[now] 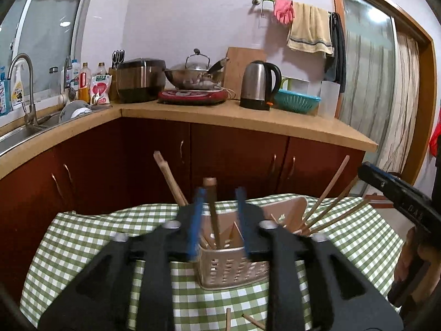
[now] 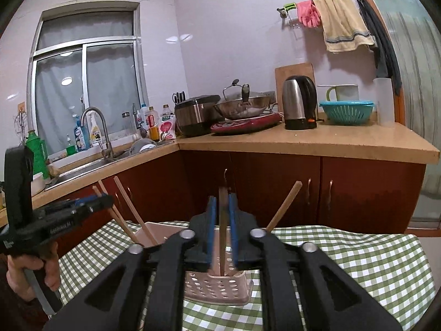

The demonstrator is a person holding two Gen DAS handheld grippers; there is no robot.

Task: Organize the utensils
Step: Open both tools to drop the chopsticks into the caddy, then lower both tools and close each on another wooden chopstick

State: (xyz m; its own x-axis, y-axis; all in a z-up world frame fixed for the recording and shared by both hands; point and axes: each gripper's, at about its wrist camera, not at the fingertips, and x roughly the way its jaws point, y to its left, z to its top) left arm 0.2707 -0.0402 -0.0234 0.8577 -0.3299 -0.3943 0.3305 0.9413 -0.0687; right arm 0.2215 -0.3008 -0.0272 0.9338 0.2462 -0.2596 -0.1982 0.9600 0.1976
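A perforated beige utensil holder (image 1: 234, 267) stands on the green checked tablecloth (image 1: 82, 237); it also shows in the right wrist view (image 2: 217, 289). Several wooden chopsticks (image 1: 325, 195) lean out of it. My left gripper (image 1: 220, 193) hangs just above the holder with its blue pads (image 1: 199, 215) apart; a brown chopstick (image 1: 212, 209) stands loose between them, its lower end in the holder. My right gripper (image 2: 222, 201) has its blue pads (image 2: 211, 220) close on both sides of a dark brown chopstick (image 2: 222, 226) whose lower end is in the holder.
Two loose chopsticks (image 1: 248, 320) lie on the cloth near me. Behind the table runs a red-brown cabinet (image 1: 234, 154) with a wooden counter (image 1: 248, 115) carrying a kettle (image 1: 259, 85), wok, rice cooker, teal colander and a sink (image 1: 19, 132).
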